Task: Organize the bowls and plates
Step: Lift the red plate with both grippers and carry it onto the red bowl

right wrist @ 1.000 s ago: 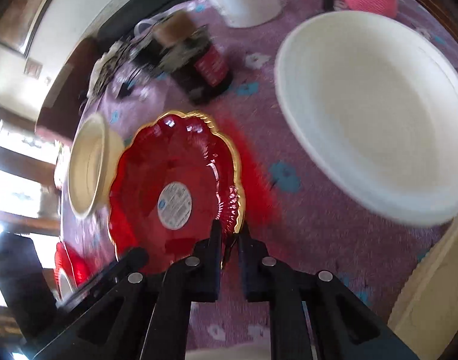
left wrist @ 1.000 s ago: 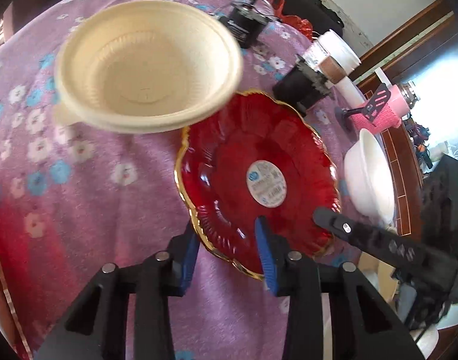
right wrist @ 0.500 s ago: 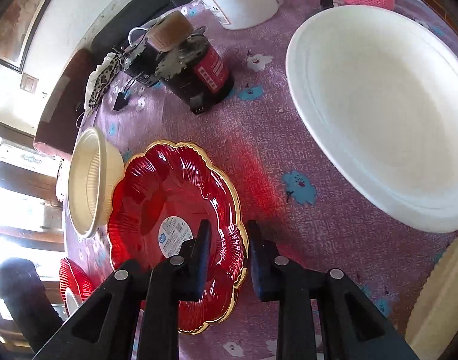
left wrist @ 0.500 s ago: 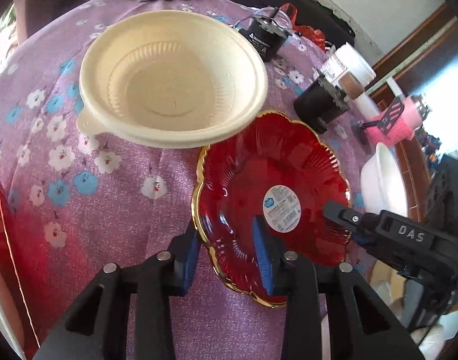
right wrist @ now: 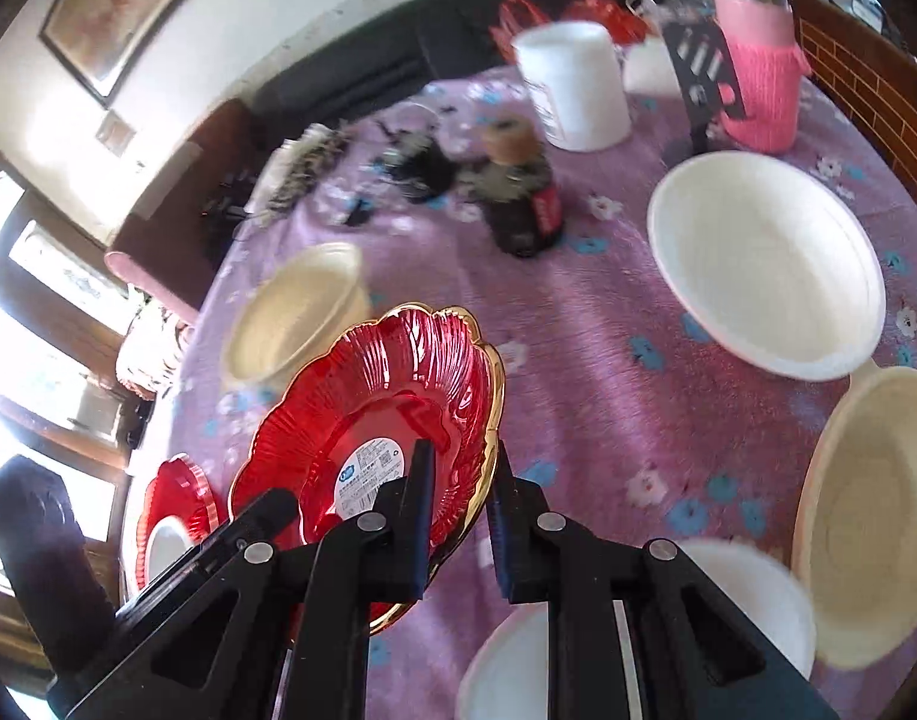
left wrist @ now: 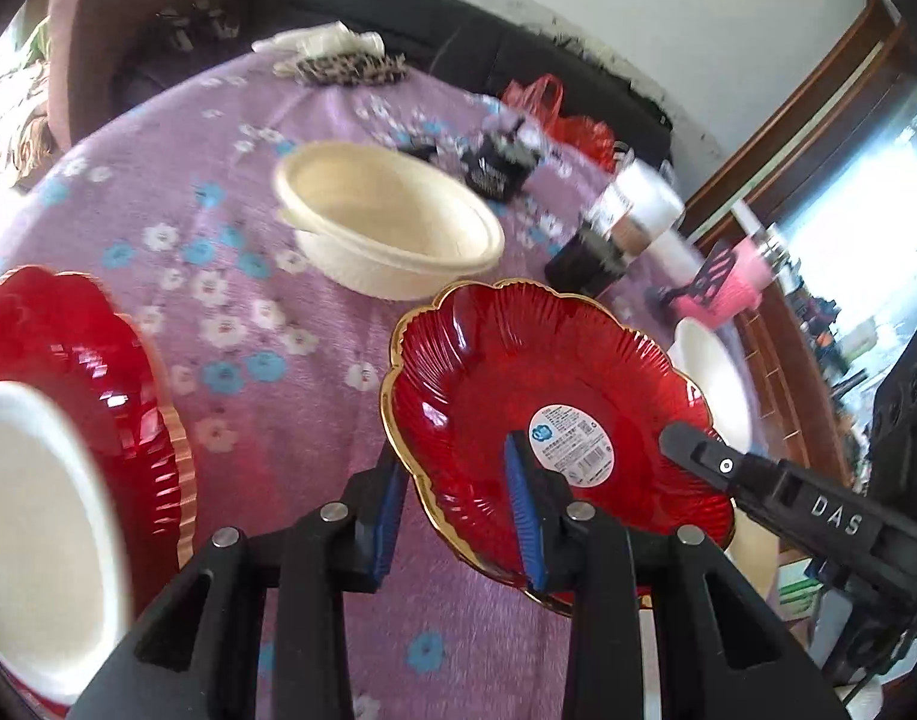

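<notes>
A red scalloped plate (left wrist: pixel 554 408) with a gold rim and a round sticker is lifted off the purple flowered tablecloth (left wrist: pixel 248 324). My left gripper (left wrist: pixel 458 498) straddles its near rim, one finger under and one over. My right gripper (right wrist: pixel 458 480) straddles the opposite rim (right wrist: pixel 488 396) the same way. The plate tilts in the right wrist view. A cream bowl (left wrist: pixel 392 222) stands behind it. A second red plate (left wrist: pixel 80 360) with a white bowl (left wrist: pixel 32 540) on it lies at the left.
A white bowl (right wrist: pixel 764 264), a cream bowl (right wrist: pixel 872 510) and another white bowl (right wrist: pixel 698 630) sit at the right. A dark bottle (right wrist: pixel 518 204), a white tub (right wrist: pixel 572 84), a pink-sleeved flask (right wrist: pixel 758 72) and a black charger (left wrist: pixel 500 168) stand behind.
Both grippers have risen with the red plate, which has left the cloth and tilted. The views pulled back, and the second red plate with the white bowl came into sight.
</notes>
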{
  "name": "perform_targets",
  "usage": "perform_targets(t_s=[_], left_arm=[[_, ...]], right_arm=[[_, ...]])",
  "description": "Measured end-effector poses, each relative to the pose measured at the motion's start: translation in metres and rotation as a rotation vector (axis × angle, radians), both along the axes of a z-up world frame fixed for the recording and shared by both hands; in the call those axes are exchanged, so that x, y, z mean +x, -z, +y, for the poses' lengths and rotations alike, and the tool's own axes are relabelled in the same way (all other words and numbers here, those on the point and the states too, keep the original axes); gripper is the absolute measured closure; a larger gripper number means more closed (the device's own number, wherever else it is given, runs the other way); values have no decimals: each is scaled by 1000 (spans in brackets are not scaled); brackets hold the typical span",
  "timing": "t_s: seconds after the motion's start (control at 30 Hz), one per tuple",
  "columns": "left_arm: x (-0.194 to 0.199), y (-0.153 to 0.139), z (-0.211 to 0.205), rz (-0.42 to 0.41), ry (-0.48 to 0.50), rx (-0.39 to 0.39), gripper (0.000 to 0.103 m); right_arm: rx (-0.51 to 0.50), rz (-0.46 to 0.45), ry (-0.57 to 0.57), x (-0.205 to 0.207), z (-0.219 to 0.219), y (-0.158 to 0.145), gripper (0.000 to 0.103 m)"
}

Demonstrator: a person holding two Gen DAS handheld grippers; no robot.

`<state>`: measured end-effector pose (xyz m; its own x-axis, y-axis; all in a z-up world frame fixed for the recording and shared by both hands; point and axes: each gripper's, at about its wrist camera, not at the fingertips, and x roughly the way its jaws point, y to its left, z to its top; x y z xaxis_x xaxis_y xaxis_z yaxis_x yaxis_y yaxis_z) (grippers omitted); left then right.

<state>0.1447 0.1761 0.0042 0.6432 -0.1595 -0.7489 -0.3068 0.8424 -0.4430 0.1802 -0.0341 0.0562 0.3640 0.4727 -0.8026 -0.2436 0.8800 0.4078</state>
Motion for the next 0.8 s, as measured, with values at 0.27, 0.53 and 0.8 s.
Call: perform_targets(t_s=[0.27, 0.53, 0.8], left_arm=[[-82, -32, 51, -108, -119, 40, 72], [-157, -33, 110, -136, -292, 93, 72], [-177, -5, 133, -85, -332, 88, 72]], right_arm=[[58, -58, -135, -50, 65, -21, 85], [48, -43, -308, -99, 150, -6, 85], [3, -21, -355, -116, 182, 18, 84]])
